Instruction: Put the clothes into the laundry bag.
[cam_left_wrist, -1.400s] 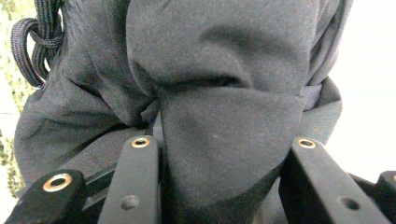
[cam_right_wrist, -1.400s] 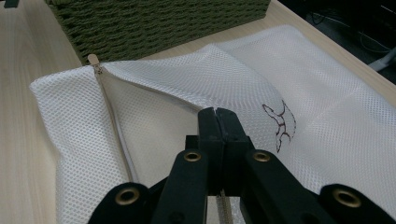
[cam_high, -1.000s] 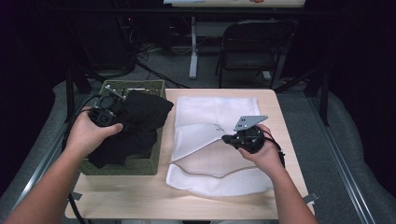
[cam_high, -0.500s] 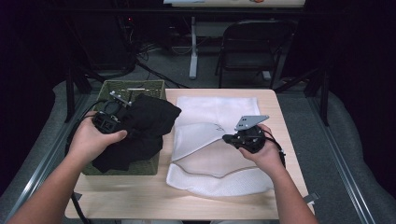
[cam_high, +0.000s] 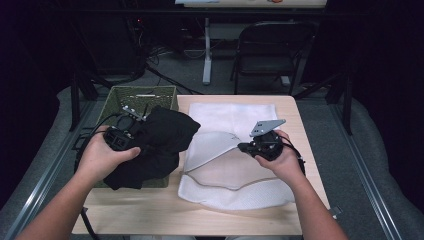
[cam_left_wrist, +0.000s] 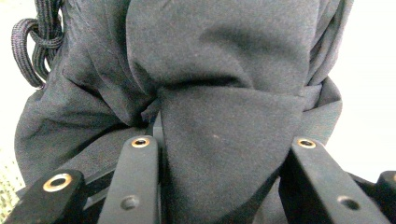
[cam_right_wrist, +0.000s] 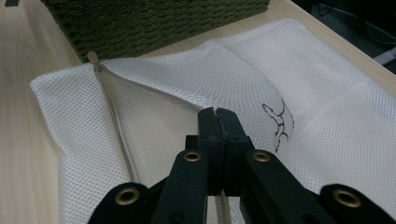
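Where the wooden table (cam_high: 150, 220) runs under the white mesh laundry bag (cam_high: 235, 115), much of its top is covered, and its near edge is cut off by the person's forearms at the bottom of the high view. That bag lies flat on the right half of the table, its upper layer lifted along the zipper (cam_right_wrist: 114, 126) so that the mouth gapes toward the basket; a small dark squiggle is printed on the lifted flap, too small to read. Left of the bag stands a green woven basket (cam_high: 120, 95), whose near half is hidden beneath the black garment (cam_high: 160, 140). This garment is a soft, dark, matte cloth, crumpled into thick folds, with a braided black cord (cam_left_wrist: 37, 42) looped at one side in the left gripper view; what kind of clothing it is cannot be made out. It hangs bunched over the basket's right rim, close beside the bag's open mouth, and part of it drapes back into the basket. The left gripper (cam_high: 131, 131) is clamped on a thick fold of it, the cloth swelling up between the two jaws and hiding their tips. The right gripper (cam_right_wrist: 217, 113) has its jaws pressed tight together on the edge of the bag's lifted flap, holding that layer up off the lower one.
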